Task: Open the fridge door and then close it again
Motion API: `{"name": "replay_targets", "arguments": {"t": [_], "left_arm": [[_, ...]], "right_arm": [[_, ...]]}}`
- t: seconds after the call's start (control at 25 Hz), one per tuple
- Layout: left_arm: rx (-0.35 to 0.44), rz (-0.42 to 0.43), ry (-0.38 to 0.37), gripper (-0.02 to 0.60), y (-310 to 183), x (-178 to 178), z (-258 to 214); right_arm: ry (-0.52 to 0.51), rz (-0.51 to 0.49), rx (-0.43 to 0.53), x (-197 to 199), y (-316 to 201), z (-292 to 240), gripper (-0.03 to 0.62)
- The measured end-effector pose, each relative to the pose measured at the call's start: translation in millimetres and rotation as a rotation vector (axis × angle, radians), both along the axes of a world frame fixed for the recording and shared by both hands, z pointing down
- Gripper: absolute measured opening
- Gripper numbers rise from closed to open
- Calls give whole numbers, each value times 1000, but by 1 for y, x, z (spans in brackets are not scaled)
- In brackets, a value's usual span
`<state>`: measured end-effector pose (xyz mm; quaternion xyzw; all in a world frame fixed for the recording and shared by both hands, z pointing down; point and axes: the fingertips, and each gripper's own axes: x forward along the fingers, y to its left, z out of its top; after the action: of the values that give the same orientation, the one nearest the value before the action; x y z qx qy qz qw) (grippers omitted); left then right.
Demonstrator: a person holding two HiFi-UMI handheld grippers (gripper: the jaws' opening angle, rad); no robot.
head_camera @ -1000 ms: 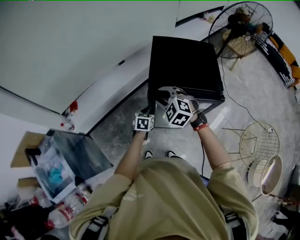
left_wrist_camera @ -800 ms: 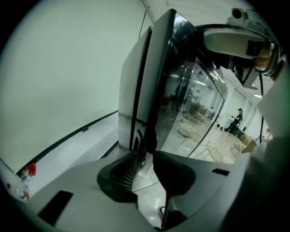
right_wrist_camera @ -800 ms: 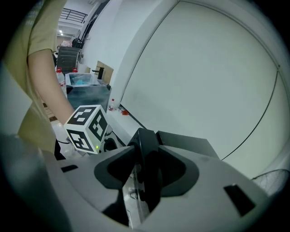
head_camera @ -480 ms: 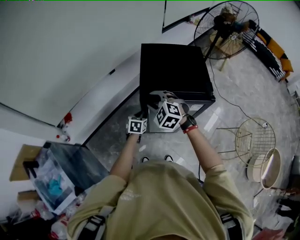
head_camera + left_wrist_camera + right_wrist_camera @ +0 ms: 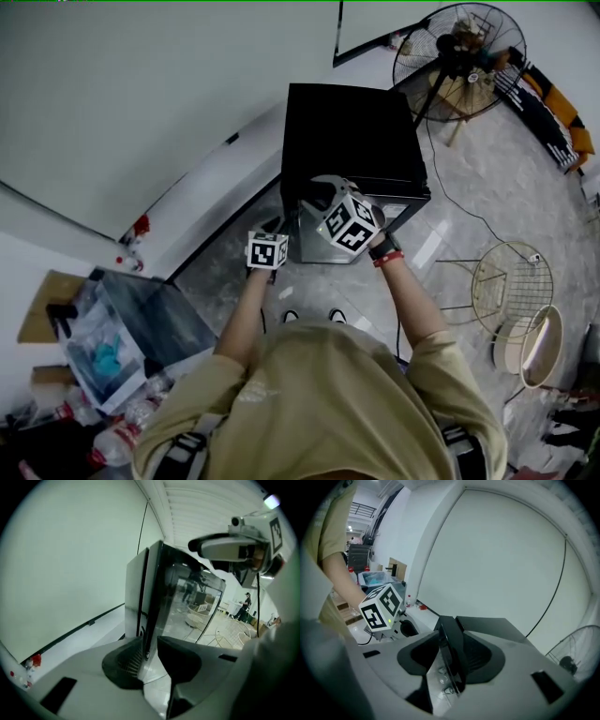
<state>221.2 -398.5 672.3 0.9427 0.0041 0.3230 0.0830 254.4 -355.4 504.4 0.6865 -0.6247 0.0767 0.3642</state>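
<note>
Far left: a clear bin (image 5: 150, 314) sat on the floor by the white wall (image 5: 141, 94), with plastic bottles (image 5: 117, 441) lying nearer the person.
Left gripper (image 5: 150, 649): it was held out from the bare left forearm at the left side edge of the fridge door (image 5: 187, 611), with its marker cube facing up in the head view.
Left fingers: the jaws had just been closing with the door's thin side edge between them. One pad lay right against that edge, while a light sliver showed beside the other pad, so they were not clamped.
Fridge (image 5: 352, 131): a low black cabinet stood on the grey floor against the wall, straight ahead of the person. Its glossy door faced them and mirrored the room.
Door state: whether it stood ajar or fully shut could not be told.
Right gripper (image 5: 452, 654): it came down over the door's top edge near the left corner, just beside the left gripper.
Right fingers: they were closed on the door's top edge, the dark slab filling the space between the pads.
Right wrist: it wore a dark watch (image 5: 382, 251) with a red band.
Far right: a black fan (image 5: 459, 56) stood behind the fridge, and a wire basket (image 5: 511, 277) stood on the floor well apart from it.
</note>
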Motion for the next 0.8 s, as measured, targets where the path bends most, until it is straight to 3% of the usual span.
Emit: {"name": "replay_targets", "arguments": {"t": [0.28, 0.6, 0.8], "left_arm": [[47, -52, 163, 105, -9, -20, -71], [40, -32, 346, 88, 13, -5, -157], [47, -21, 413, 63, 34, 13, -192]], "right_arm": [[-133, 298, 191, 37, 60, -16, 173], [-224, 482, 370, 51, 120, -39, 136], [-234, 565, 471, 57, 141, -52, 88]]}}
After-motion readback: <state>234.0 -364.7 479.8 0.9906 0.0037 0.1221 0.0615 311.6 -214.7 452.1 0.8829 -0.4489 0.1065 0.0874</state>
